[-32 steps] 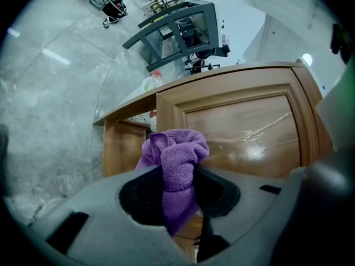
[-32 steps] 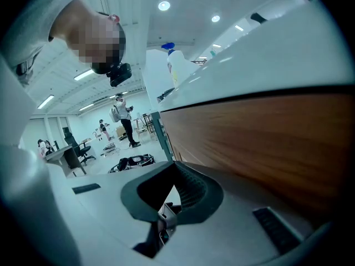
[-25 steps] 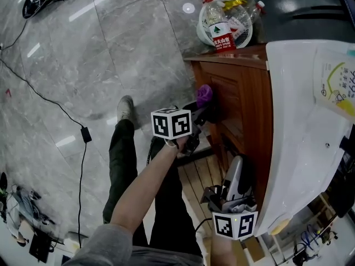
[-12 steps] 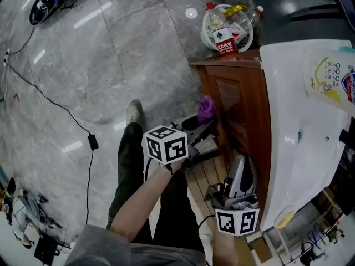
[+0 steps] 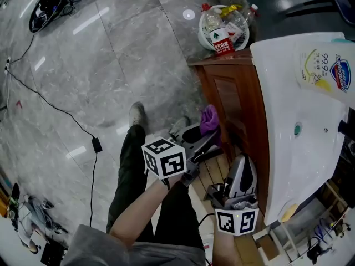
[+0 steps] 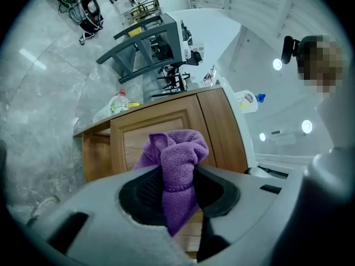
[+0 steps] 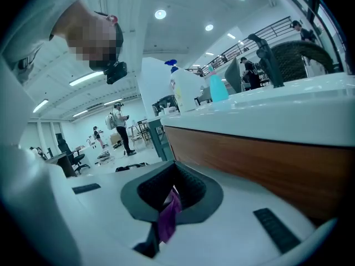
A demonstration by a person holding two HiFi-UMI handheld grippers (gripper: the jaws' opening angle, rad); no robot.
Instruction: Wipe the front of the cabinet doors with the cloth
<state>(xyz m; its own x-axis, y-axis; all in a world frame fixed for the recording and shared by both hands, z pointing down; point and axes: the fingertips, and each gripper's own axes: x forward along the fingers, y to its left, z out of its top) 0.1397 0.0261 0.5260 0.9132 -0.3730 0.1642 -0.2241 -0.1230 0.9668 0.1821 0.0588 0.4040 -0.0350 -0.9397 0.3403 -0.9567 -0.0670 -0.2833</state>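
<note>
While your right tongs (image 7: 169, 201), lowest in the head view, sit pinched together on a purple scrap (image 7: 166, 218), your left tongs (image 6: 177, 190) clamp the purple cloth (image 6: 175, 159) at frame centre, near the cabinet door (image 6: 161, 127). Contact is unclear, and most wiping looks yet to be done.

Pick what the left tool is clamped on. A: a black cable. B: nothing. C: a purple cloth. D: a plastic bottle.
C: in the left gripper view the left tool has its jaws shut on a bunched purple cloth, with the cabinet door behind it.
</note>
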